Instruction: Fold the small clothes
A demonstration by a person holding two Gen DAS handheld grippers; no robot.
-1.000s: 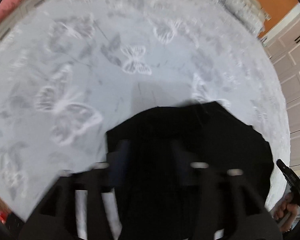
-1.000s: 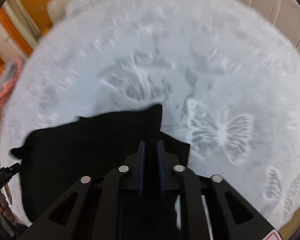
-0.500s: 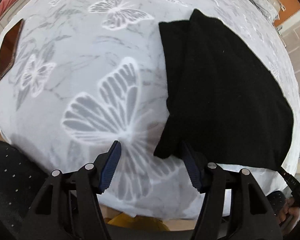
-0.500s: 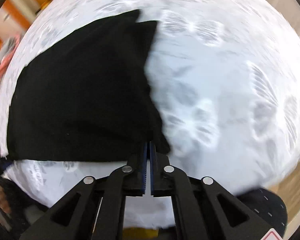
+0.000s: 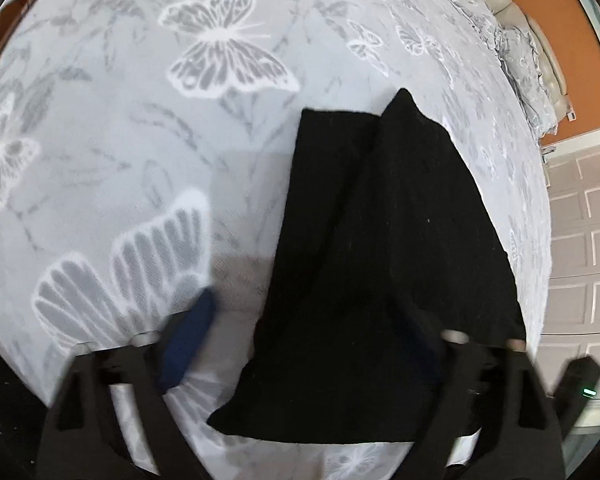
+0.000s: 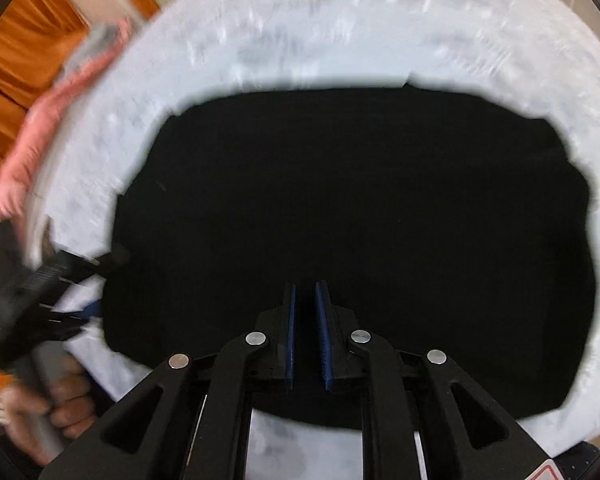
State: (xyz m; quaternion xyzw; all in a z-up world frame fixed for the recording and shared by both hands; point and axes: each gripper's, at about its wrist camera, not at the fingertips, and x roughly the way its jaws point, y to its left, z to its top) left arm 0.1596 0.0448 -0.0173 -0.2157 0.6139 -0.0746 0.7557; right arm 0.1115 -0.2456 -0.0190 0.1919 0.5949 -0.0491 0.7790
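The black garment (image 5: 384, 264) lies folded flat on the butterfly-print bed cover (image 5: 148, 152). The left claw (image 5: 304, 332) has been narrowing yet stands spread astride the garment's near corner. The right claw (image 6: 305, 334), just reopened slightly, hangs above the cloth, pinching nothing.

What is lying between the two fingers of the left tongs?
The near corner of the black folded cloth and bare butterfly-print bedspread, in the left wrist view.
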